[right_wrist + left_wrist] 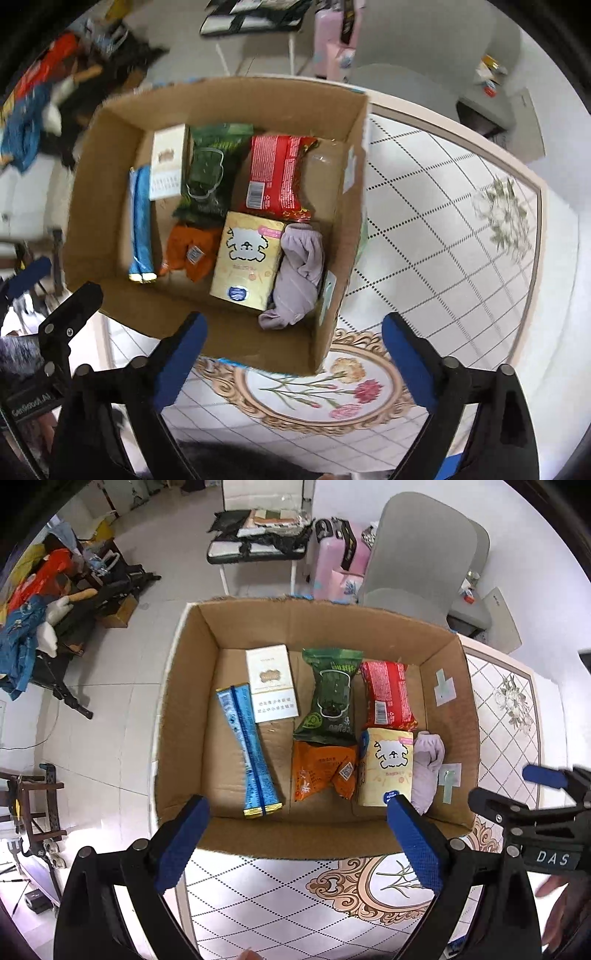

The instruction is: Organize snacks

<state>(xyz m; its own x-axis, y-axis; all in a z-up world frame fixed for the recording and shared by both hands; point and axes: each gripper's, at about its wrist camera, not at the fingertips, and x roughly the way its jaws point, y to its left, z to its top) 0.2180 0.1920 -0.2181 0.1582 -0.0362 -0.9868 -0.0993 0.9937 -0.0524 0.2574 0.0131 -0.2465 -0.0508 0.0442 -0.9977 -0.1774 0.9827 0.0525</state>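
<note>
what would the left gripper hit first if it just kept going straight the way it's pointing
Probably the near wall of the cardboard box, which sits just ahead of the open left gripper. If it clears the rim, the orange packet looks next, though depth is unclear.

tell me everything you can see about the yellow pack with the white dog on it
The yellow pack is a soft, blocky packet with a white cartoon dog, a pink label and a blue round badge. It lies flat in the cardboard box, near the front wall, beside the lilac cloth, its far end against the red packet.
</note>
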